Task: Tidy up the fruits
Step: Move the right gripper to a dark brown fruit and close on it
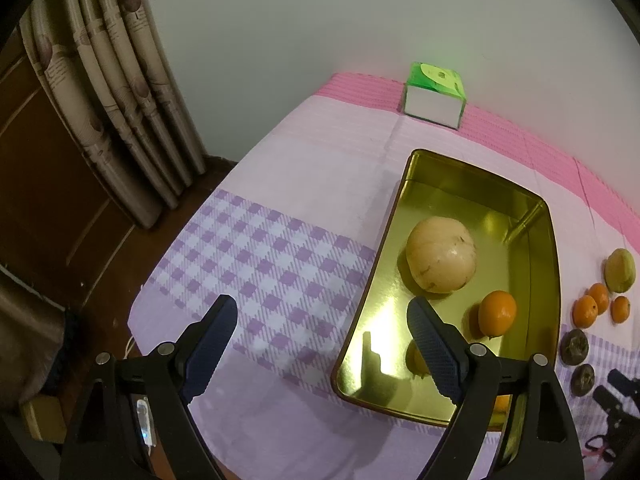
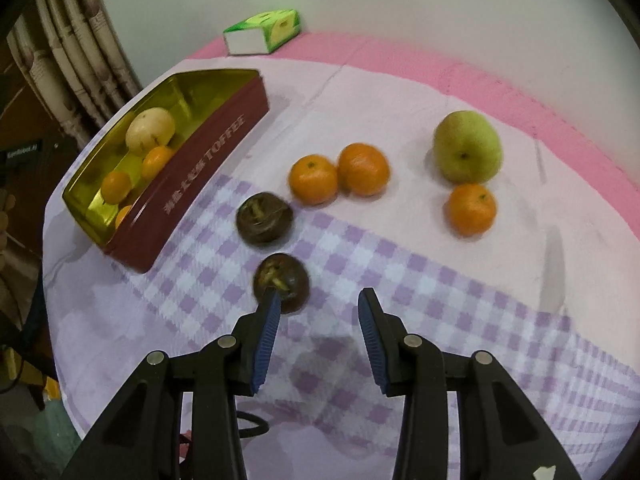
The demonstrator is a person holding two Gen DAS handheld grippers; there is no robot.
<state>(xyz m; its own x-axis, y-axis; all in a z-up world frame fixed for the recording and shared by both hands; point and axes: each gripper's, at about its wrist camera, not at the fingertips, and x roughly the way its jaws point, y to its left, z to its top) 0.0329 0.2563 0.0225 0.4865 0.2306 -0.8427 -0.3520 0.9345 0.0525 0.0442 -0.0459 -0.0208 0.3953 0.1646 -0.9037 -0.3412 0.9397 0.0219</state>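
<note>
Right gripper [image 2: 318, 306] sits nearest, pitched steeply down over the checked cloth [image 2: 420, 280], jaws parted a modest way with nothing between them; its left finger's tip overlaps the near mangosteen [image 2: 285, 280] in view, contact unclear (frame is a bit smeared). Step in hand, I'd say: lining up a pick on that mangosteen. Next move needs a shift left so the fruit sits between the pads, probably more opening since it looks about as wide as the gap, then down and close. Just beyond it, the second mangosteen [image 2: 264, 218]; further out, two oranges [image 2: 314, 179] touching, a lone orange [image 2: 471, 209], and the green pear [image 2: 467, 146] behind it. Left gripper [image 1: 322, 318] hangs wide open and empty, angled down, straddling the near-left rim of the toffee tin [image 1: 362, 304]. Tin holds a pale pear [image 1: 440, 255] and several oranges already. Tissue box [image 1: 434, 94] at the far edge.
</note>
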